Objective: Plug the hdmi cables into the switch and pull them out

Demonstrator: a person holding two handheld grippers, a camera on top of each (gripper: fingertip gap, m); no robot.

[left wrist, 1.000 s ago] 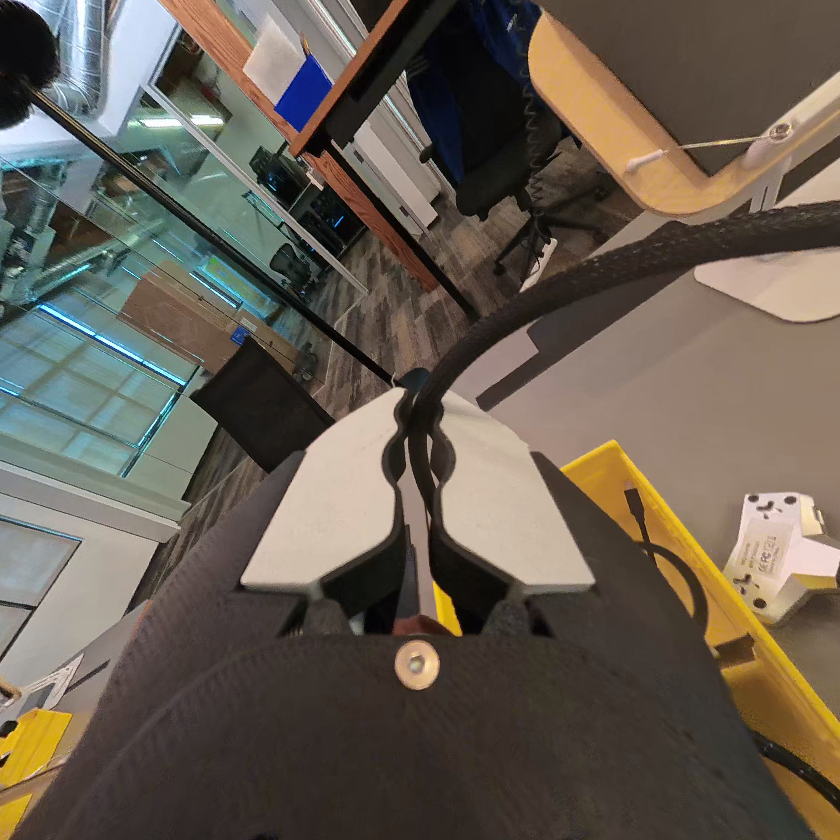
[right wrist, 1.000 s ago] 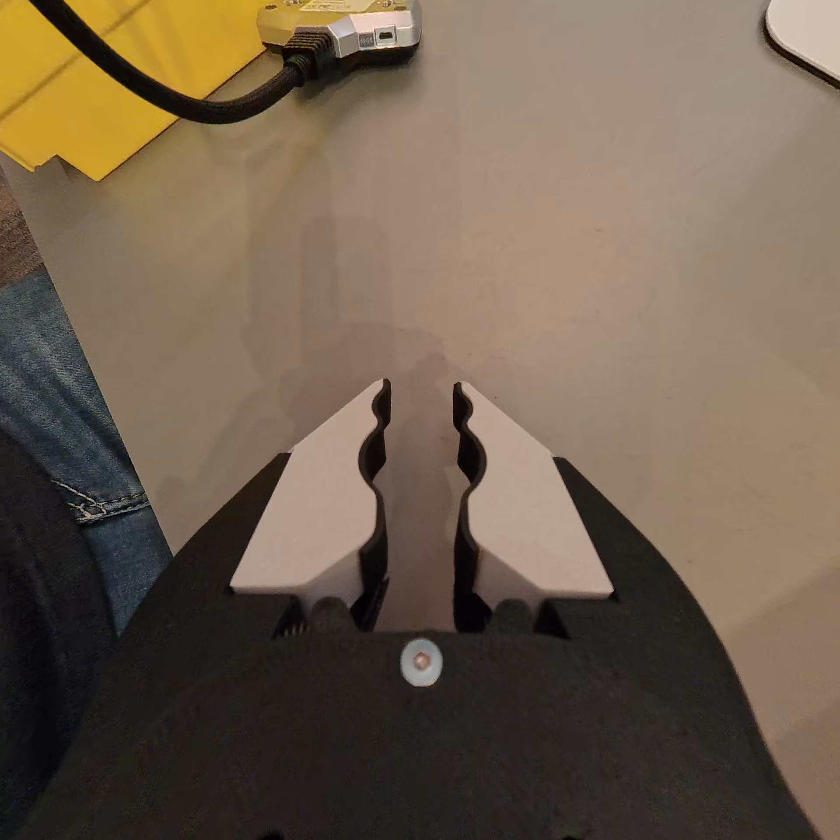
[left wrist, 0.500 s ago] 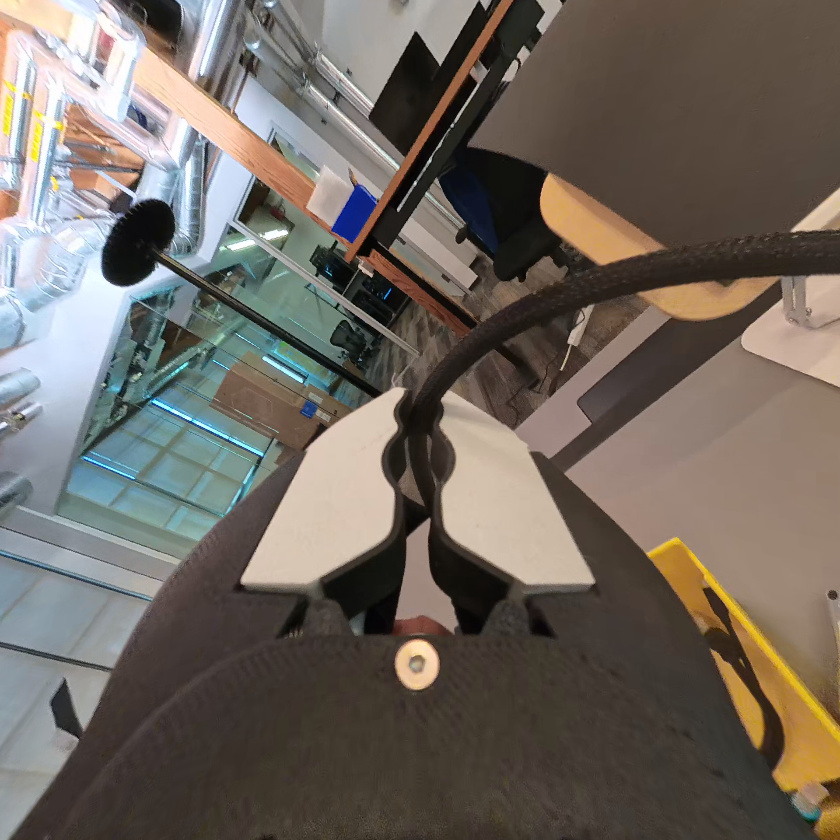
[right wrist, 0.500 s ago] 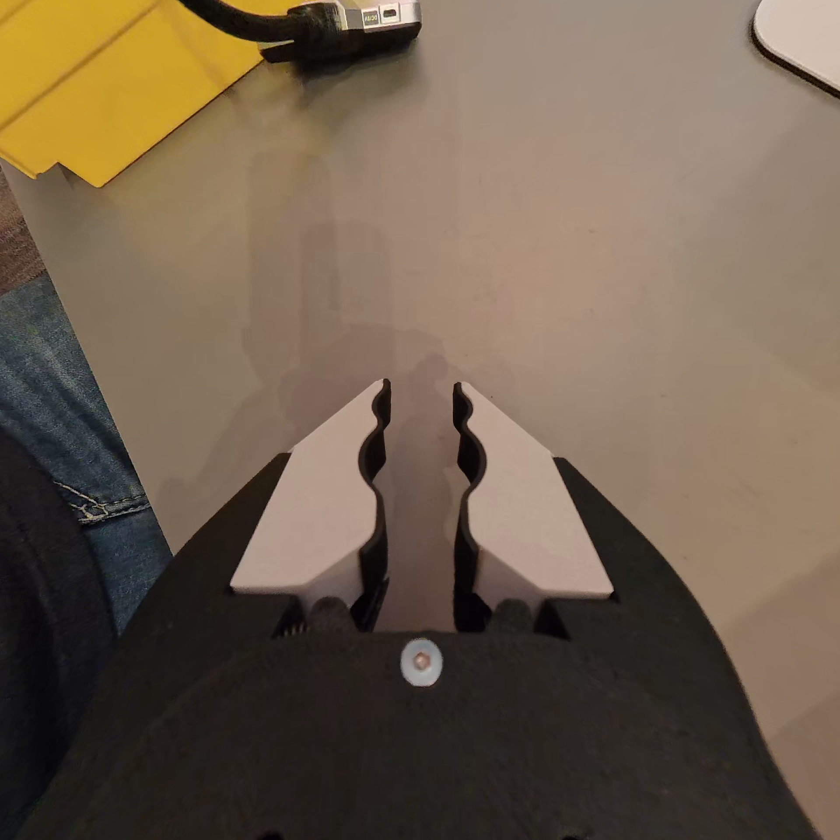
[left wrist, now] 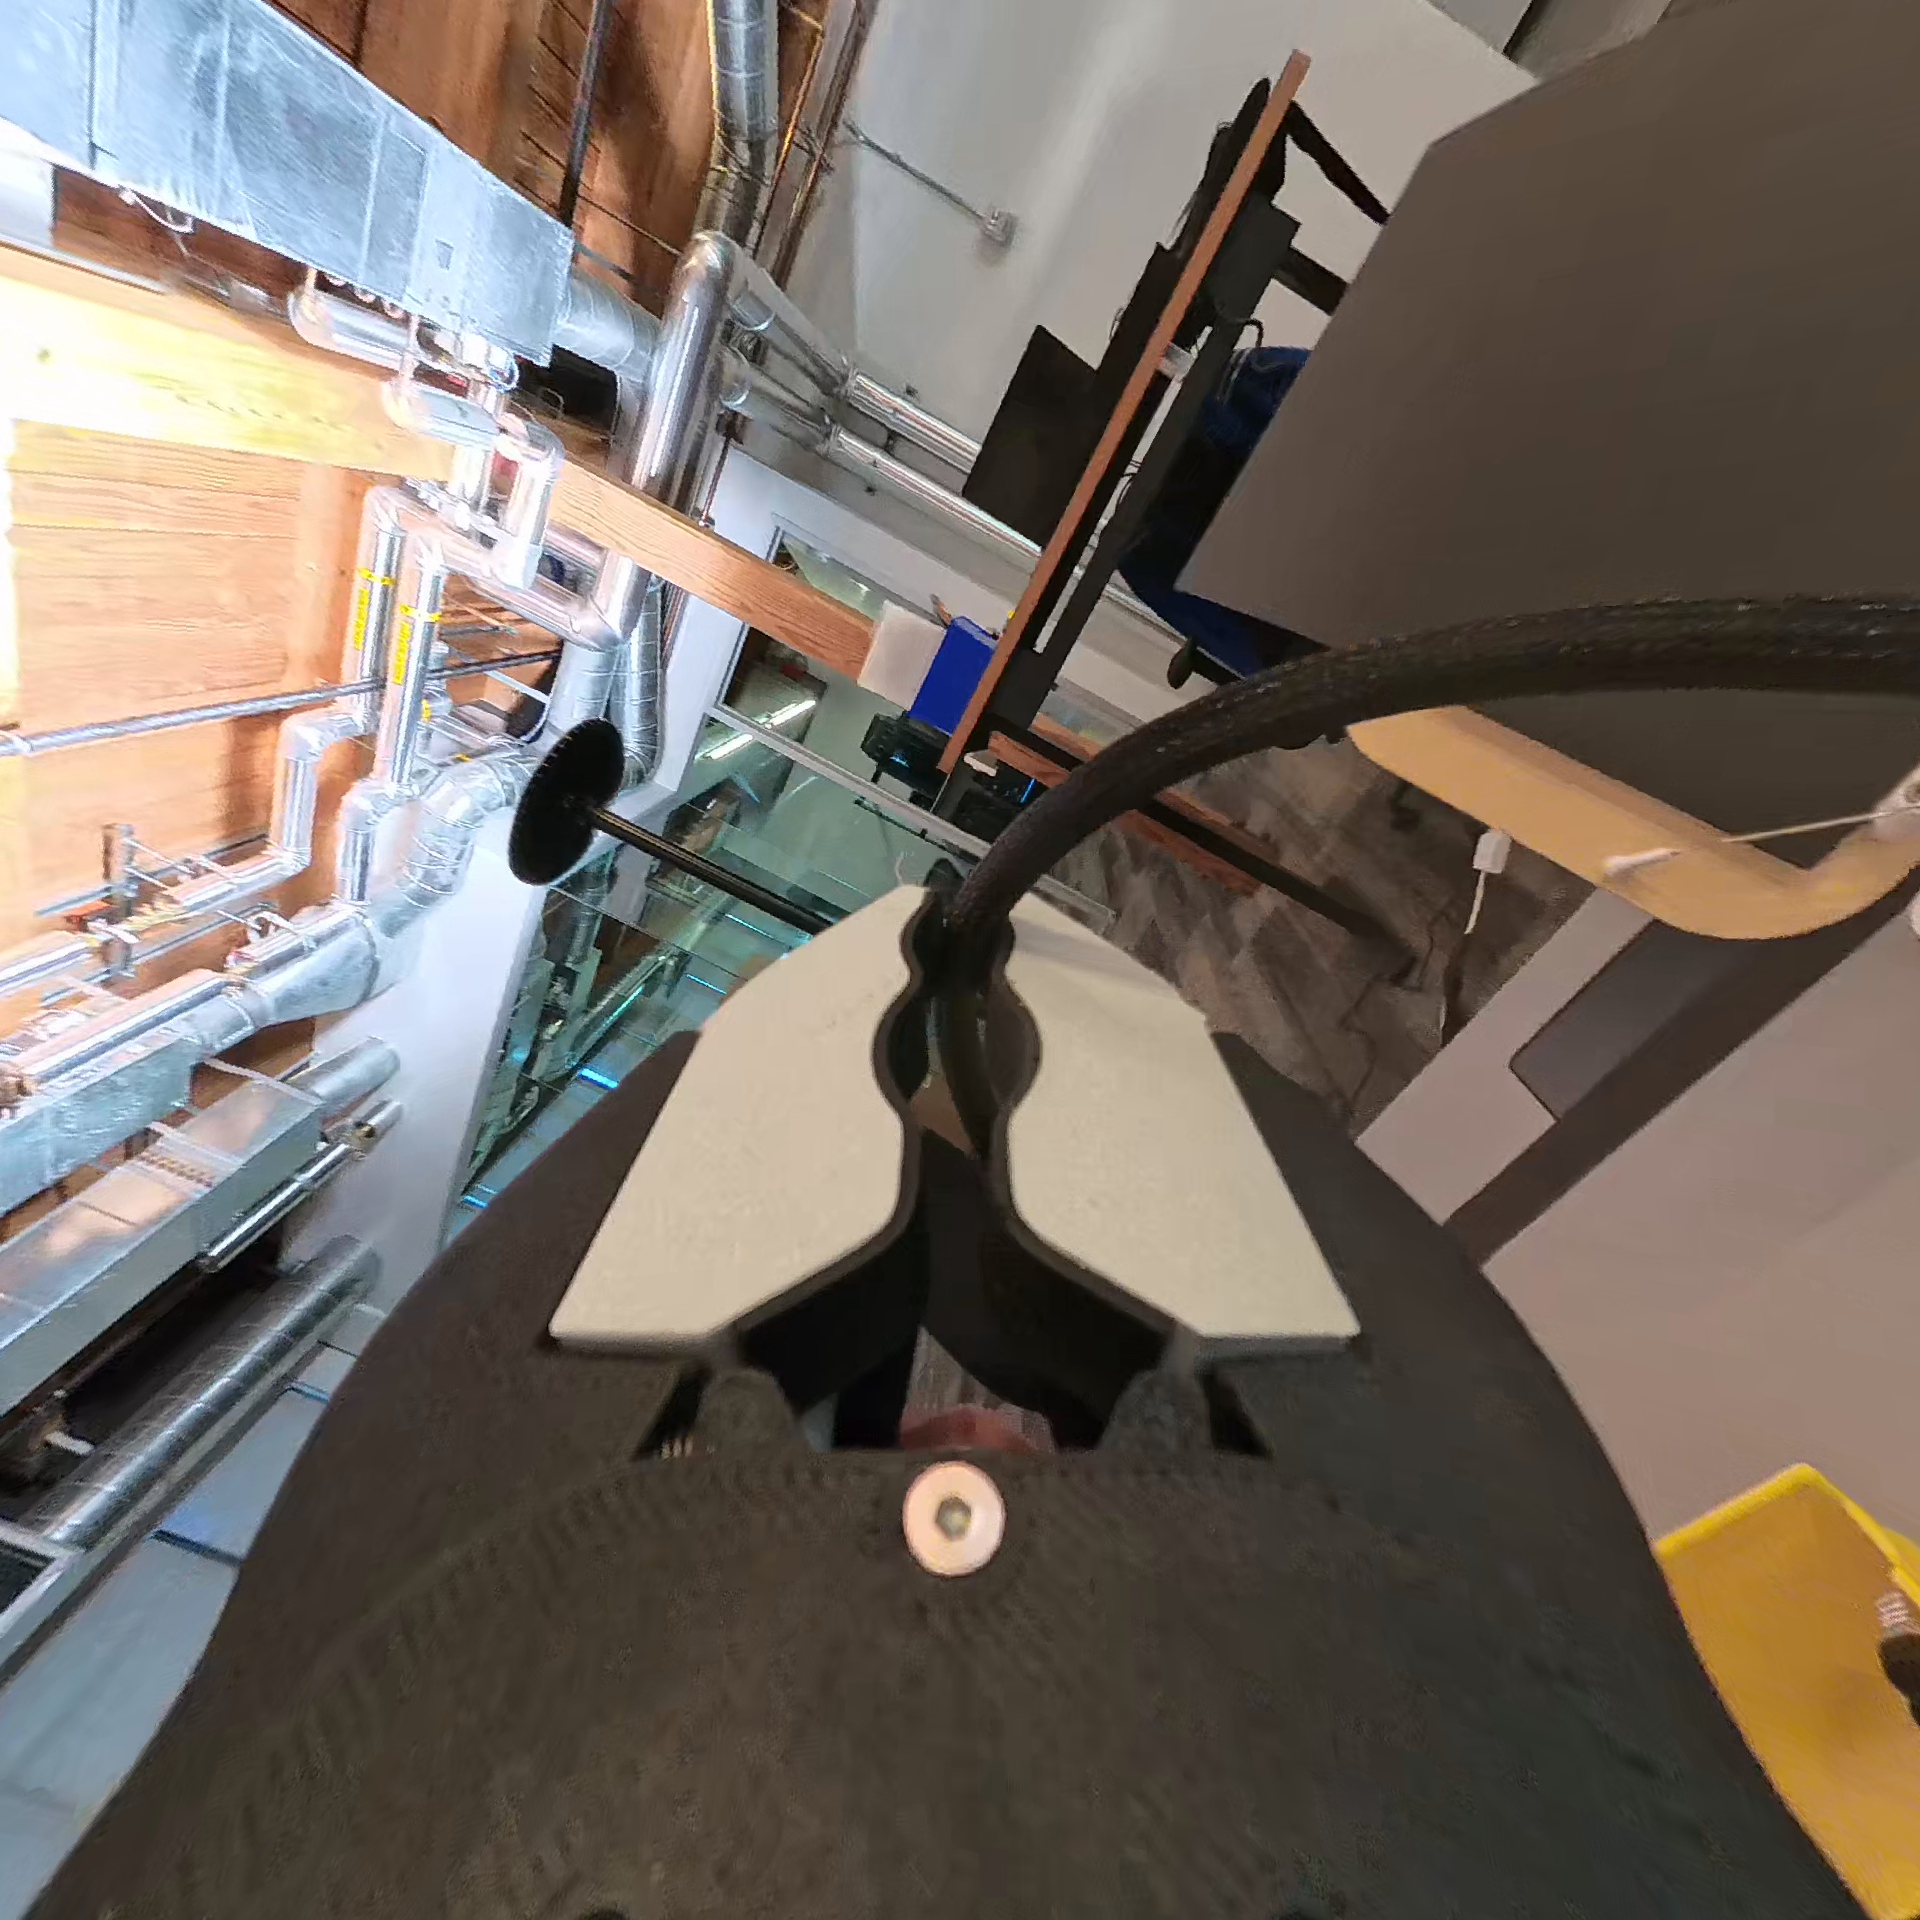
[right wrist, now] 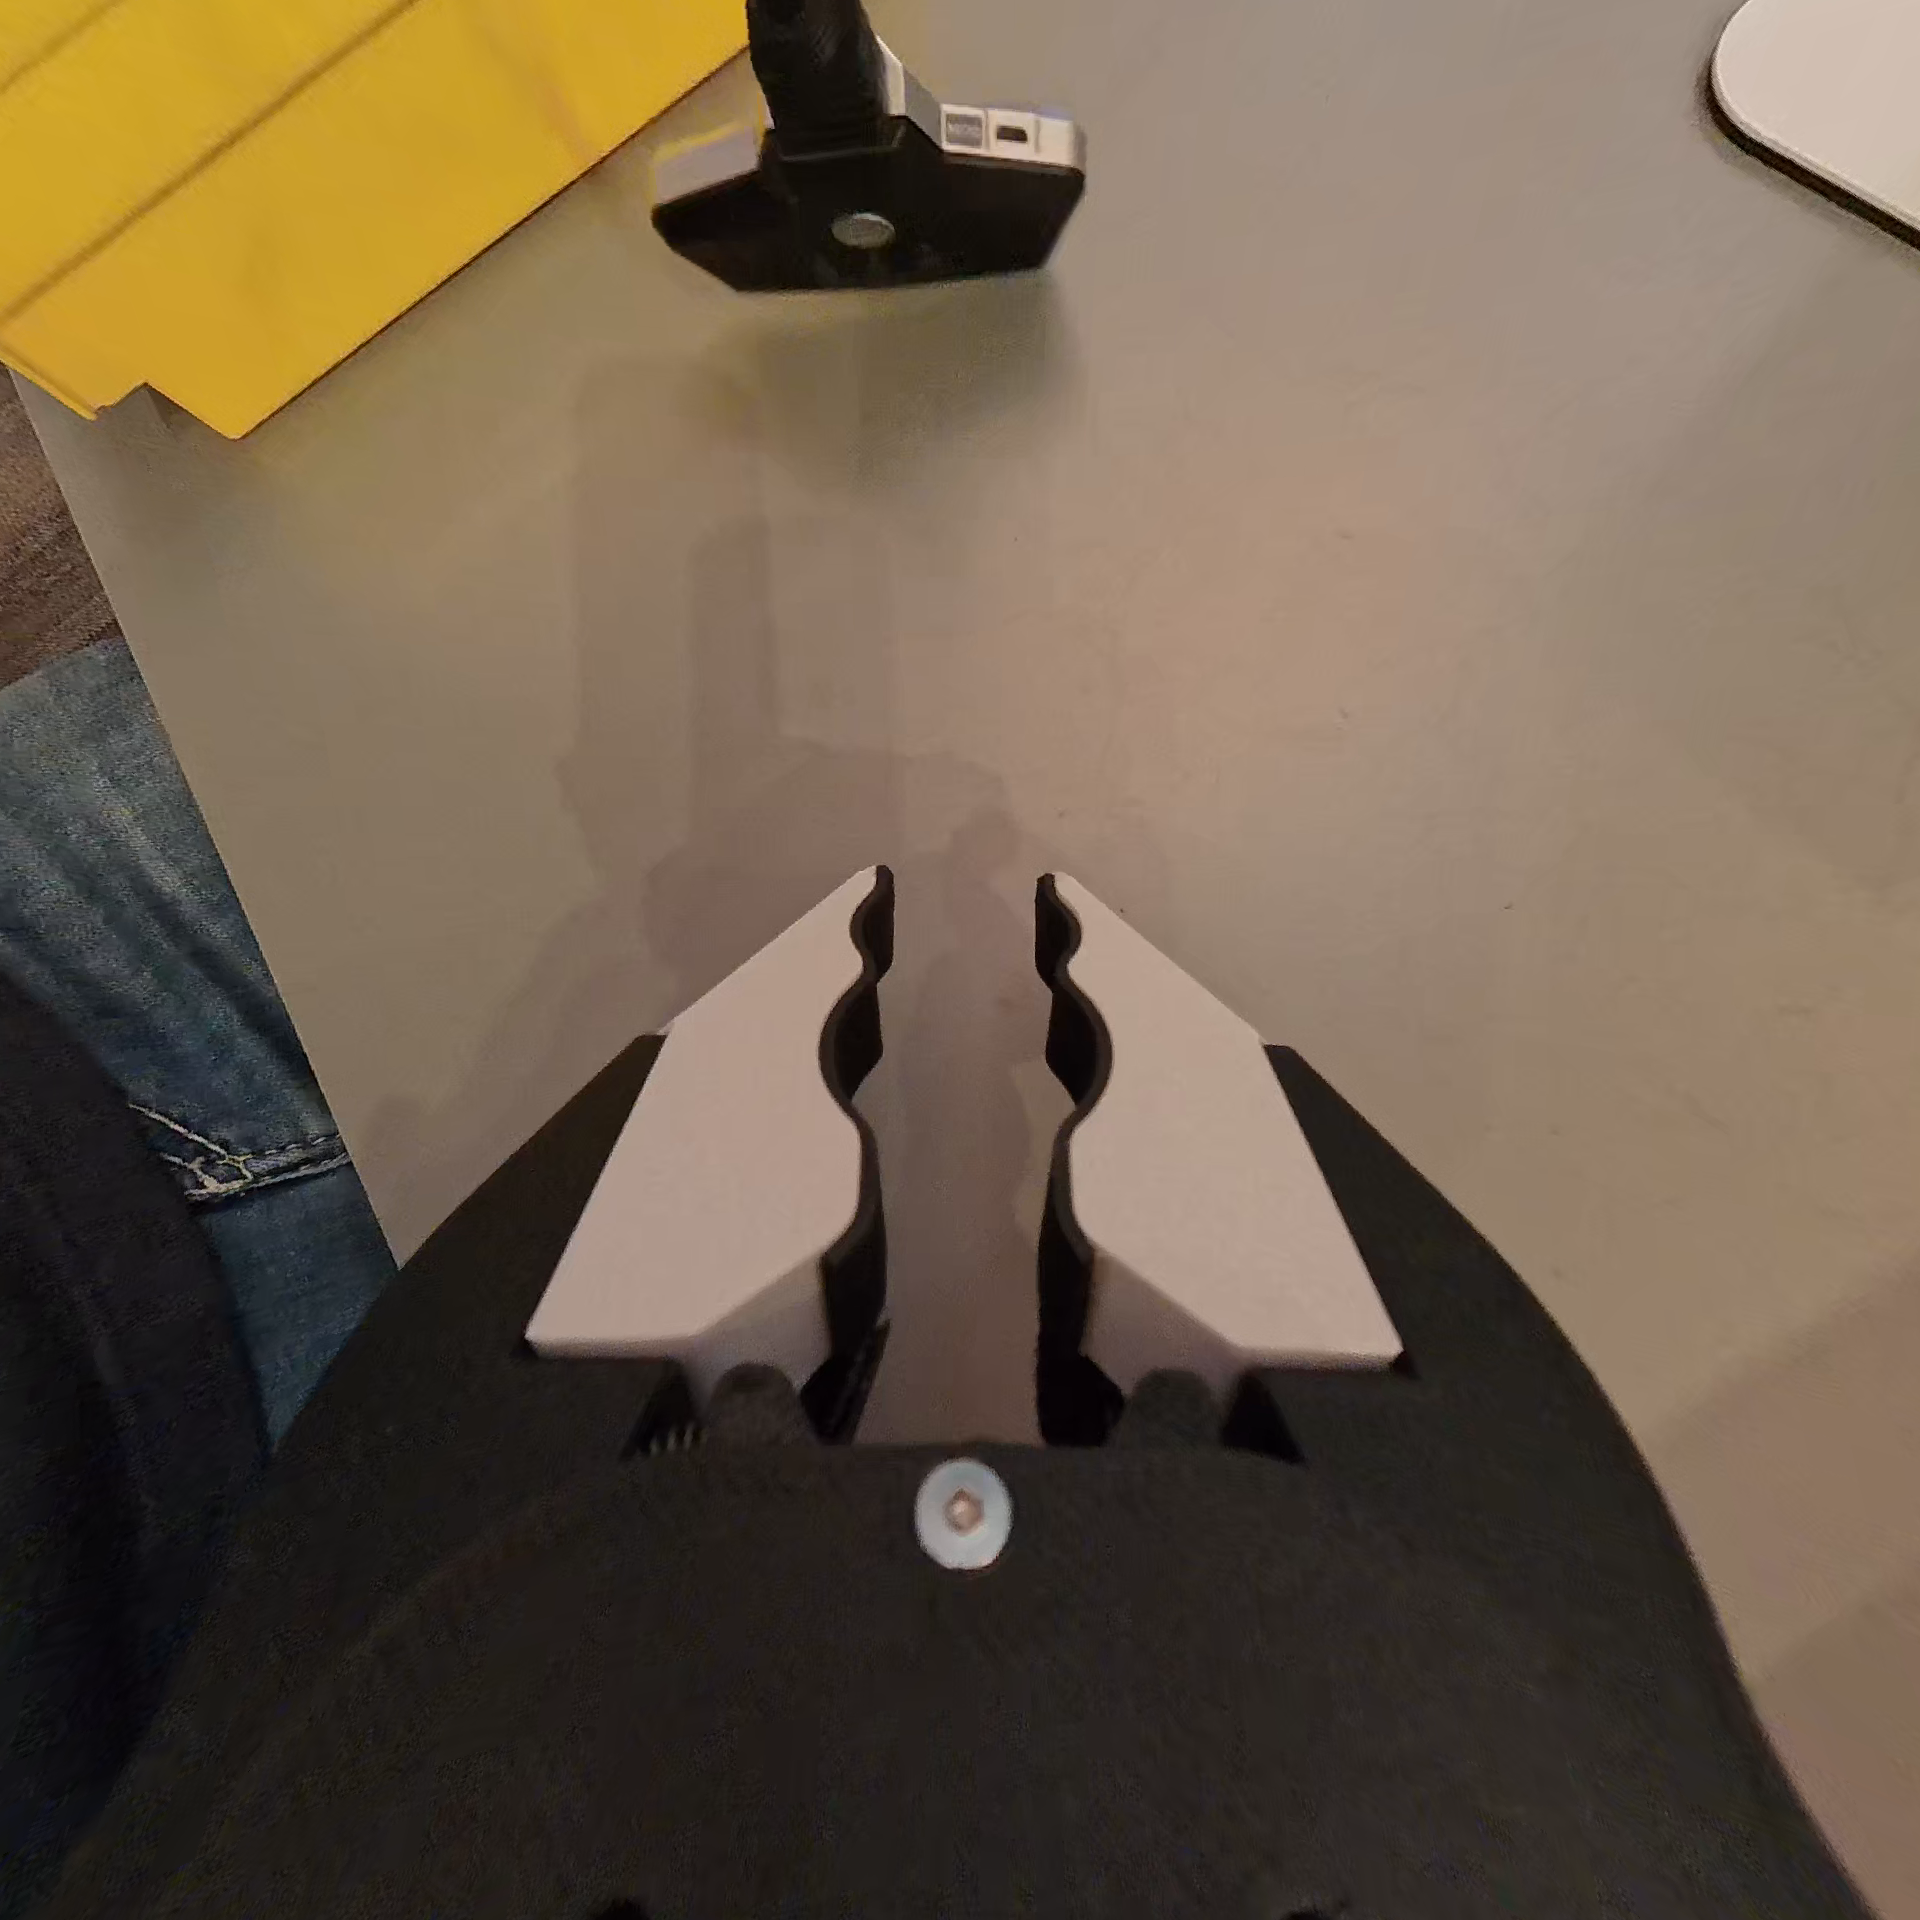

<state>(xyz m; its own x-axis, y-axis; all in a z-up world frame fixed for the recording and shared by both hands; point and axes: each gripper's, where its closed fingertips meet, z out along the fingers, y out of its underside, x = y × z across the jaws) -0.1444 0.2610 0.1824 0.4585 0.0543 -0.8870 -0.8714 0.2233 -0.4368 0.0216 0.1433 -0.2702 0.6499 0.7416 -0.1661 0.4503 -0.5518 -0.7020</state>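
left tool (left wrist: 956, 920): pressed together on the braided black hdmi cable (left wrist: 1455, 670), pinching it at the tips; tilted up toward ceiling pipes and glass walls
hdmi cable: leaves the pinch, arcs up & to the right, runs out of the left wrist view at the right edge; in the right wrist view its end stands up out of the switch, top cut off by the frame
right tool (right wrist: 961, 894): spread, nothing between the fingers (right wrist: 748, 1122); pointed down at the bare grey counter (right wrist: 1351, 675), tips close above the surface, contact can't be told
switch (right wrist: 868, 203): small black & silver box w/ angled sides, on the counter well ahead of the right tool, just beside the yellow bin's corner; one cable plugged in on the side facing up; small ports on its silver edge, too small to read
yellow bin (right wrist: 312, 187): upper left of the right wrist view, edge near the counter's rim; one corner also shows at lower right of the left wrist view
white pad (right wrist: 1829, 125): rounded corner at the top right of the right wrist view, flat on the counter, well apart from the switch
person: blue jeans (right wrist: 135, 935) & dark fabric at the left of the right wrist view, beside the counter edge
bkgd (left wrist view): wood-edged desk seen tilted, dark panel, patterned carpet
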